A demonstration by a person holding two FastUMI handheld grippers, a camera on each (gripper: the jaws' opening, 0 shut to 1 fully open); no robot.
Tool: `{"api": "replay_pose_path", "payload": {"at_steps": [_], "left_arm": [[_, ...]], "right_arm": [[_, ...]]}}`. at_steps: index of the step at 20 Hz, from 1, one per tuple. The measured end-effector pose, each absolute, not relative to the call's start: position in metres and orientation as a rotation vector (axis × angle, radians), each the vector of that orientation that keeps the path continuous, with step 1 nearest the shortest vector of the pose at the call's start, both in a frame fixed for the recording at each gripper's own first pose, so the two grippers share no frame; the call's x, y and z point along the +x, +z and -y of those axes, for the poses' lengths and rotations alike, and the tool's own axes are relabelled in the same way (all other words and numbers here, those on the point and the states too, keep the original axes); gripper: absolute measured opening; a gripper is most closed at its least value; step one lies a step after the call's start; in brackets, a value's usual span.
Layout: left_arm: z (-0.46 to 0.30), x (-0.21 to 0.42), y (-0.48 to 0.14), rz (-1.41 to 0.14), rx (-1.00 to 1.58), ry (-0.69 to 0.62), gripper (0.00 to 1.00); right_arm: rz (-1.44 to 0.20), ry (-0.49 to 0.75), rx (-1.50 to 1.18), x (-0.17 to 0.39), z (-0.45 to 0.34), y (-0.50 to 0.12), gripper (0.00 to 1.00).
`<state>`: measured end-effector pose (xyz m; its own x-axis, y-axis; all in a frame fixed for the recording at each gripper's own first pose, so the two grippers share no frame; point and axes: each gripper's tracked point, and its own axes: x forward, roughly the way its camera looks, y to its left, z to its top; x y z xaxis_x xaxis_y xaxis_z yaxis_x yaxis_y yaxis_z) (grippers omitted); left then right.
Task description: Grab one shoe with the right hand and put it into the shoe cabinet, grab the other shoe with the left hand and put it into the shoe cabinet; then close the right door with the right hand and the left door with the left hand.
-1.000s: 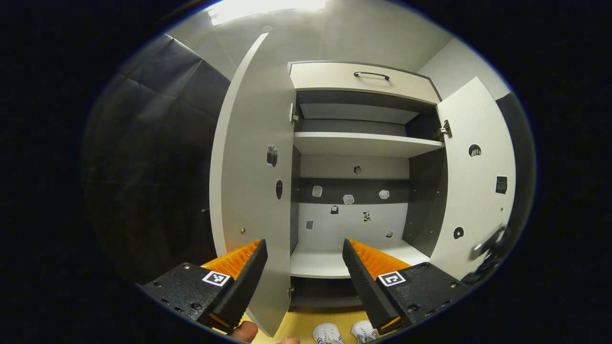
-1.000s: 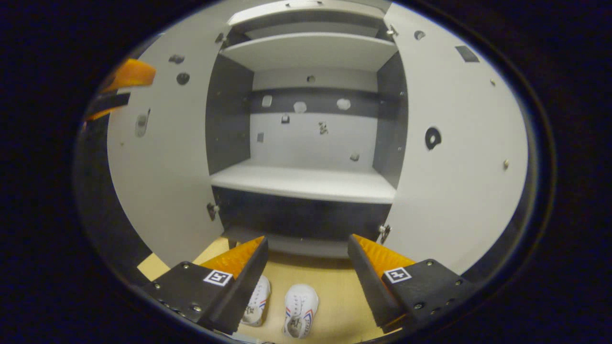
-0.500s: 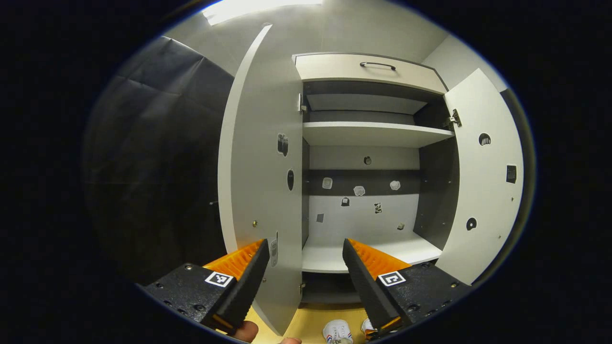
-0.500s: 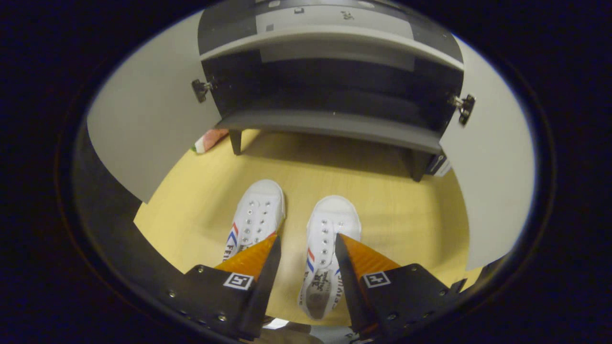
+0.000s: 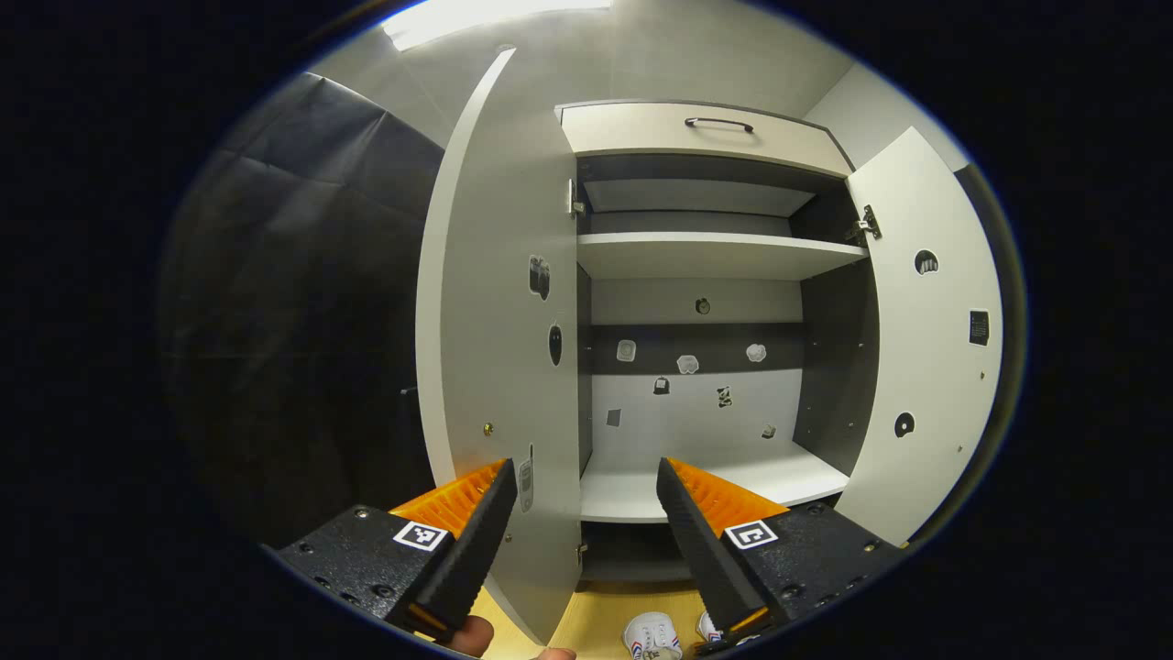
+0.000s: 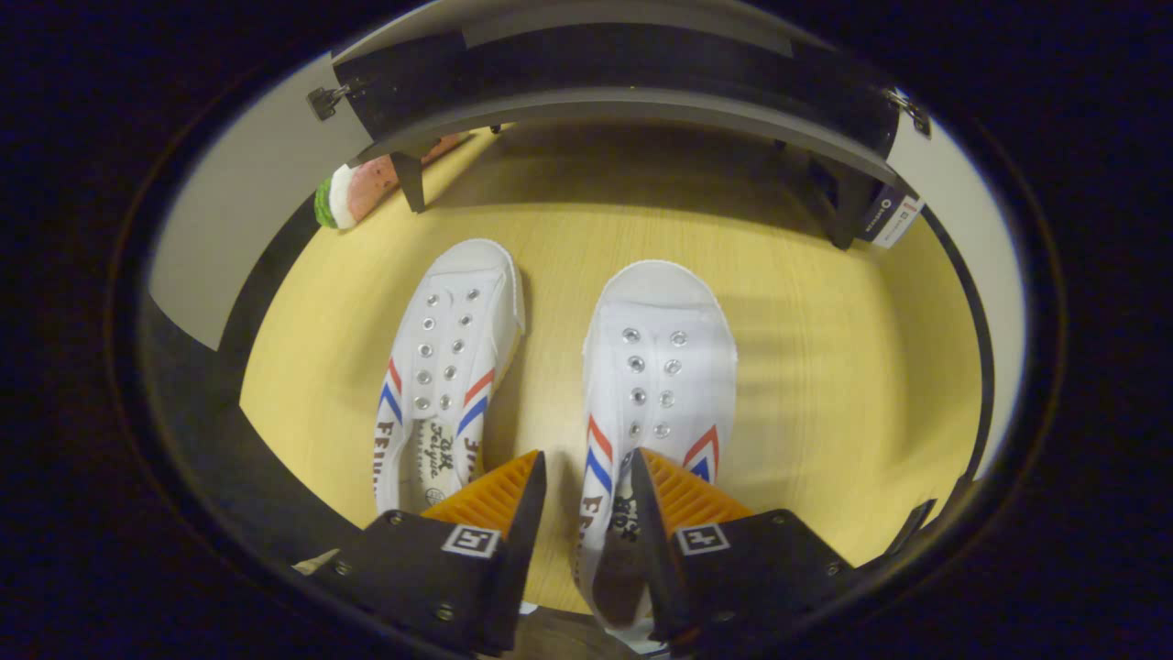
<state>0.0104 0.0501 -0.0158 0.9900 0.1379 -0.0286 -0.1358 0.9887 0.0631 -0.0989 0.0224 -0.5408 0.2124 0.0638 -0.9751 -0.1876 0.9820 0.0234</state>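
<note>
Cabinet faced the left gripper view with both doors swung wide, left door and right door, so shoes could go in. Left gripper hung in front of it, fingers well apart and holding nothing, probably waiting its turn. Two shelves were bare. Two shoe toes peeked at the bottom edge.

Right gripper view: right gripper pointed down at the floor, jaws narrowed around the inner wall of the right shoe near its heel opening; whether both fingers pressed it was hard to tell. Left shoe lay just beside, untouched. Two shoes counted, both on the floor before the cabinet, toes toward it.
</note>
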Motion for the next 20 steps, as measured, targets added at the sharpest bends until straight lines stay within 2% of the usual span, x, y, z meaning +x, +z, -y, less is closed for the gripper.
{"api": "replay_pose_path", "payload": {"at_steps": [1,2,3,5,6,13,20], "left_arm": [[-0.049,0.010,-0.015,-0.030,0.061,0.137,0.94],[-0.050,0.010,-0.016,-0.030,0.062,0.136,0.94],[-0.050,0.010,-0.015,-0.031,0.064,0.135,0.94],[-0.049,0.010,-0.015,-0.029,0.062,0.131,0.94],[-0.050,0.010,-0.015,-0.028,0.061,0.129,0.94],[-0.049,0.010,-0.014,-0.023,0.052,0.118,0.94],[-0.049,0.009,-0.014,-0.019,0.038,0.116,0.94]], "right_arm": [[-1.339,0.169,-0.139,-0.096,-0.018,-0.544,0.49],[-1.343,0.156,-0.139,-0.096,-0.016,-0.544,0.48],[-1.355,0.144,-0.124,-0.097,-0.015,-0.539,0.16],[-1.370,0.131,-0.072,-0.092,-0.015,-0.553,0.16],[-1.356,0.116,-0.049,-0.093,-0.019,-0.542,0.01],[-1.273,0.079,0.141,-0.080,-0.021,-0.497,0.00],[-1.094,0.165,0.211,-0.039,-0.048,-0.403,0.00]]}}
